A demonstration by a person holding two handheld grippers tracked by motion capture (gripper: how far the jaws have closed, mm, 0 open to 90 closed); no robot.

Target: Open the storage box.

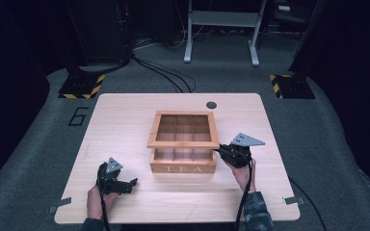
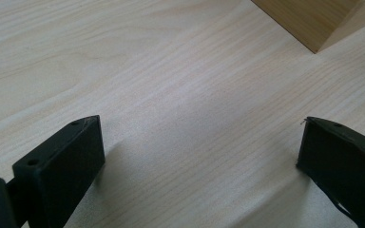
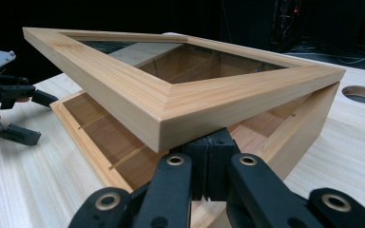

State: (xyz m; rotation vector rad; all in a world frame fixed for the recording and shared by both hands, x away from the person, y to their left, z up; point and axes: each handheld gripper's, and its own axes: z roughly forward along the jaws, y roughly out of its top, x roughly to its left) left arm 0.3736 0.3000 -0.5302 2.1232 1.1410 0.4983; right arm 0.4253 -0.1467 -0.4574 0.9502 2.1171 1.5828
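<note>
While the right gripper (image 3: 208,166) is propping the glass-paned lid (image 3: 171,90) of the wooden tea box (image 1: 183,163) from under its front right corner, the jaws are pressing together with their tips beneath the frame, so the lid is resting on them rather than being pinched. The box is sitting at the centre of the table (image 1: 125,192), its lettered front facing six o'clock, with the lid partly raised, presumably on hinges at the twelve o'clock edge. To lift well, the hand should be sweeping up and back toward twelve o'clock, following the lid's arc, keeping the tips well under the frame. The left gripper (image 1: 124,186) is waiting at eight o'clock from the box, jaws spread wide over bare wood, holding nothing; steadying the base with it would stop the box from sliding.
</note>
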